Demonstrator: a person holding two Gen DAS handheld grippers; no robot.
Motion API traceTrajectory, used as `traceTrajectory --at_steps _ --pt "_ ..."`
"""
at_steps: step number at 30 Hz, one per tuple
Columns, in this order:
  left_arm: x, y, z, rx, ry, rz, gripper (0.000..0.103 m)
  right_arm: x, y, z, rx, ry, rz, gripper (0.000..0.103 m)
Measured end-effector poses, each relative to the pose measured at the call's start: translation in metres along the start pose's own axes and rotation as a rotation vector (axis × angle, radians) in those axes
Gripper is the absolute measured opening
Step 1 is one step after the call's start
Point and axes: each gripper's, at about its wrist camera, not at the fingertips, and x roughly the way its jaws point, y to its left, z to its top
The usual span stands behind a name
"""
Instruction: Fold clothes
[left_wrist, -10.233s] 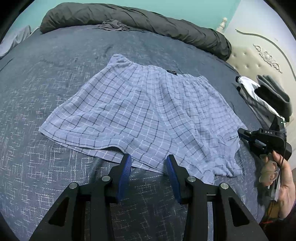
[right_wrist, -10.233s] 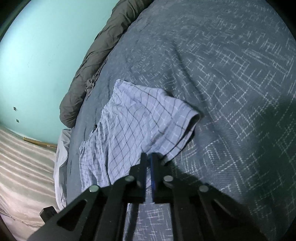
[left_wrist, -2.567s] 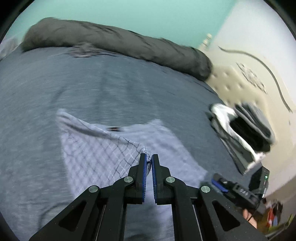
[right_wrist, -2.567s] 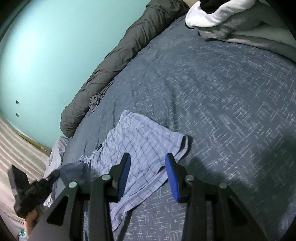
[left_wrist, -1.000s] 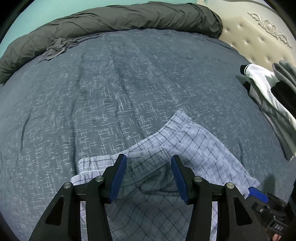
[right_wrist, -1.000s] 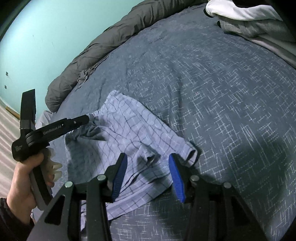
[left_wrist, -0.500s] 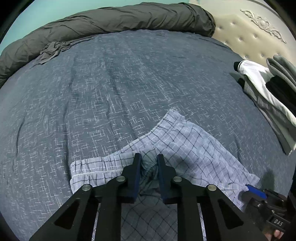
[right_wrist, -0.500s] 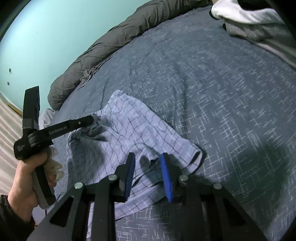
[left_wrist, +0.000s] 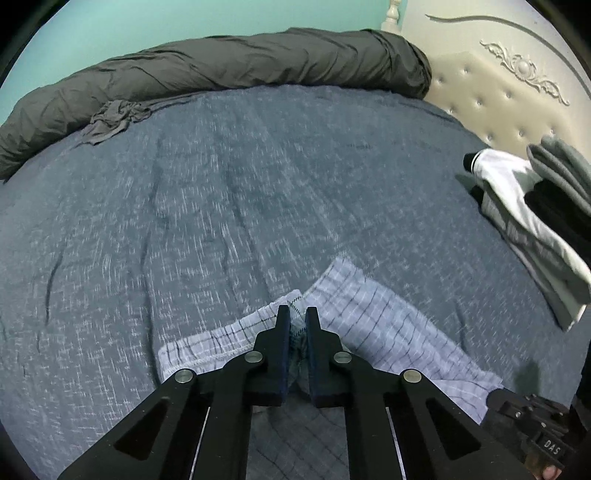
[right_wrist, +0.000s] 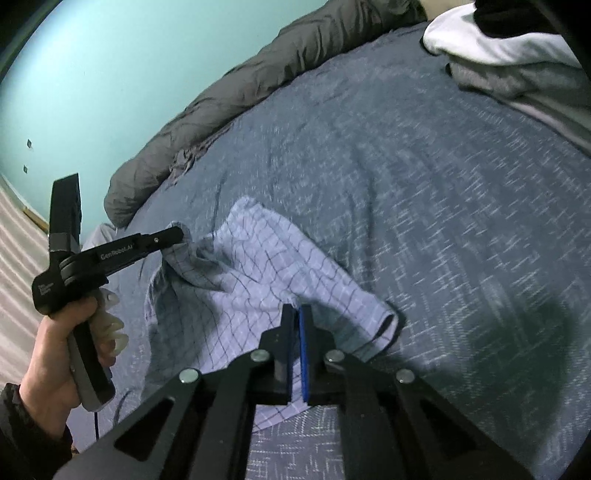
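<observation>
I have both grippers pinched on the checked shorts, which lie partly folded on the blue-grey bedspread, near its front edge and well apart from the pile of folded clothes by the headboard. My left gripper is closed on a bunched bit of the waistband edge, with cloth squeezed up between the pads; my right gripper is closed almost flat on a thin fold near the other end. My worry is the thinness of both holds: if I lift or swing the cloth quickly, the right pinch may have only one layer and the lower layer will drop away, spoiling the fold. The left pinch sits close to the hem, so a sharp pull could slide it out. If my hands move unevenly, the fabric between them will twist and land creased.
</observation>
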Motion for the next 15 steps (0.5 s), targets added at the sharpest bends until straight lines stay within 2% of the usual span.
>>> traceTrajectory --at_steps 9,15 --pt "0.012 -0.016 0.031 -0.013 -0.014 -0.044 0.008 -0.014 -0.02 -0.001 0.045 -0.033 -0.045 0.002" --pt "0.045 -0.023 0.043 -0.032 0.053 -0.042 0.009 -0.009 -0.029 -0.004 0.067 -0.019 -0.065 0.002"
